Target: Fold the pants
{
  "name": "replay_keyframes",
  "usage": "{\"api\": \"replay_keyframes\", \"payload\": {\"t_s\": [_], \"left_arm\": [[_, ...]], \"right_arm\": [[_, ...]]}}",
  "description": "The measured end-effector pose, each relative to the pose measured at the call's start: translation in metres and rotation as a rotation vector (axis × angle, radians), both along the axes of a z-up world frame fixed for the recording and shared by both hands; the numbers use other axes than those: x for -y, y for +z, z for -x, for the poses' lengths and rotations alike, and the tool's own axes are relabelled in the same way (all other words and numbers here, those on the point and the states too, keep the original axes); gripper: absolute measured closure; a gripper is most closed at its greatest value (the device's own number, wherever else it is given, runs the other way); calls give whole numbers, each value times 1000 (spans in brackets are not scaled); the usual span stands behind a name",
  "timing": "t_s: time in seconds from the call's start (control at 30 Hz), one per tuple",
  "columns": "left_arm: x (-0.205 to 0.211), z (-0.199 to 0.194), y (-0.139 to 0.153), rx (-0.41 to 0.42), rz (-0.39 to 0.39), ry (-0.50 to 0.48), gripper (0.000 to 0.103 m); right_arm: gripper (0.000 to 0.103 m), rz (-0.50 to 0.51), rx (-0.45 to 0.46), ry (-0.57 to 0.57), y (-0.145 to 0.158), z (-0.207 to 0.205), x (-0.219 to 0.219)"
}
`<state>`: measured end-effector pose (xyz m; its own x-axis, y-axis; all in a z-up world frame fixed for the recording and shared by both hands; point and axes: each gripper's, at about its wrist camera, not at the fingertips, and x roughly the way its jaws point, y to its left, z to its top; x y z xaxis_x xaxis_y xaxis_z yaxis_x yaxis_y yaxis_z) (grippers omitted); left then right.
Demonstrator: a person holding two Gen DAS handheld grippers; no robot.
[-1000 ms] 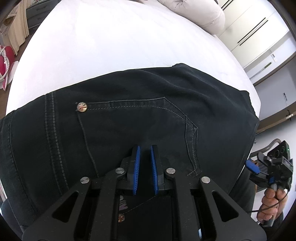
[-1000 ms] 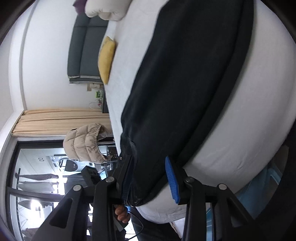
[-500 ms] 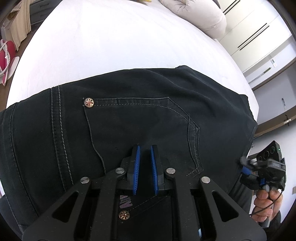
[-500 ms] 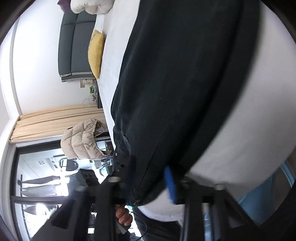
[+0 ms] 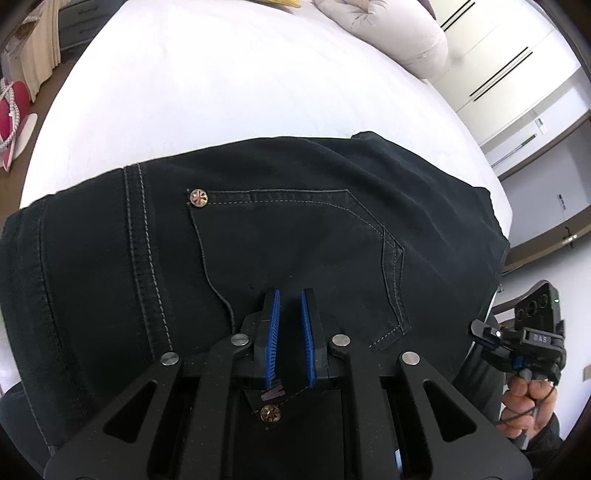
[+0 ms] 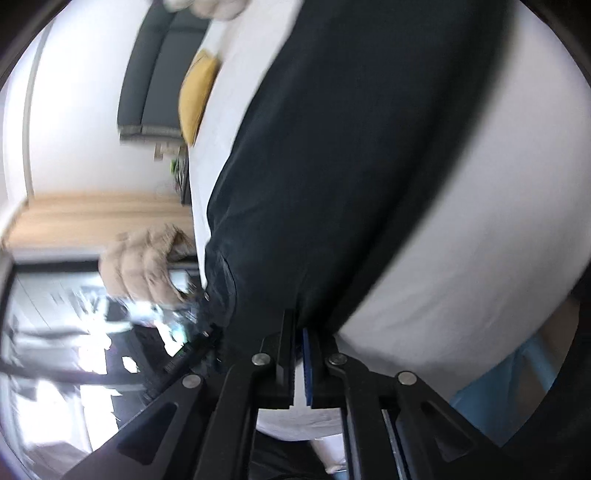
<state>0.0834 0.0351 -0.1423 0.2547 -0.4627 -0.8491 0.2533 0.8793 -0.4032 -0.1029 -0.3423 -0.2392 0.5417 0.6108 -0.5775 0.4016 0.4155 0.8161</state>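
Observation:
Black denim pants (image 5: pixel 295 236) lie across a white bed (image 5: pixel 229 92), back pocket and brass rivets facing up. My left gripper (image 5: pixel 290 306) is shut on the waistband at the near edge, blue pads nearly together with cloth between them. In the right wrist view the pants (image 6: pixel 362 155) run away over the bed edge. My right gripper (image 6: pixel 299 334) has closed on the pants' edge at the bed's side. It also shows in the left wrist view (image 5: pixel 517 347), held in a hand at the right end of the pants.
A pale pillow (image 5: pixel 399 33) lies at the head of the bed. A yellow cushion (image 6: pixel 197 96) and a dark sofa (image 6: pixel 155 77) lie beyond. A beige puffer jacket (image 6: pixel 144 269) hangs by a window. White wardrobes (image 5: pixel 517 66) stand to the right.
My right gripper was open around the pants' edge and has closed on it, the view now blurred by motion. My left gripper has stayed shut on the waistband, drawing the pants slightly nearer.

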Motion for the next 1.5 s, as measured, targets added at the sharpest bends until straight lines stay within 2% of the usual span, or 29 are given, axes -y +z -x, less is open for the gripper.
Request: {"api": "replay_keyframes", "payload": {"t_s": [0.07, 0.1, 0.17, 0.23, 0.3, 0.37, 0.47, 0.67, 0.73, 0.87, 0.93, 1.0, 1.07, 1.23, 1.33, 1.5], "left_arm": [[3, 4, 6, 24, -26, 0, 91], [4, 5, 9, 31, -27, -4, 91], [5, 10, 13, 42, -12, -7, 91], [5, 13, 15, 41, -6, -7, 91], [4, 15, 13, 36, -9, -8, 91], [2, 16, 9, 26, -23, -2, 91], [-7, 18, 8, 21, -4, 11, 91], [-7, 17, 2, 18, 1, 10, 91], [-8, 17, 0, 16, 7, 11, 91], [-13, 18, -3, 15, 19, 10, 92], [-14, 18, -4, 14, 19, 11, 92], [-14, 19, -3, 15, 15, 11, 92], [-14, 19, -2, 15, 9, 10, 92], [-12, 19, -1, 14, 9, 7, 92], [-12, 18, -2, 11, 13, 8, 92], [-14, 18, -3, 11, 16, 11, 92]], "right_arm": [[94, -31, 0, 43, 2, -5, -7], [90, -52, 0, 47, 1, -7, -11], [84, -93, 8, 43, -1, -11, -18], [84, -104, 18, 72, -3, -21, -30], [97, -88, 13, 126, -5, -31, -42], [98, -60, -5, 142, -7, -32, -45], [100, -106, -18, 114, -15, -21, -40], [98, -108, 25, 114, -12, -15, -39], [95, -128, 36, 70, -10, -13, -28], [86, -178, 55, -180, -15, -3, 31], [86, -164, 67, -241, -14, 1, 51], [99, -139, 47, -249, -14, 3, 64], [100, -123, 25, -246, -15, 7, 68], [101, -123, 25, -258, -18, 16, 64], [99, -92, 51, -226, -12, 9, 65], [92, -93, 70, -331, -10, 9, 97]]}}
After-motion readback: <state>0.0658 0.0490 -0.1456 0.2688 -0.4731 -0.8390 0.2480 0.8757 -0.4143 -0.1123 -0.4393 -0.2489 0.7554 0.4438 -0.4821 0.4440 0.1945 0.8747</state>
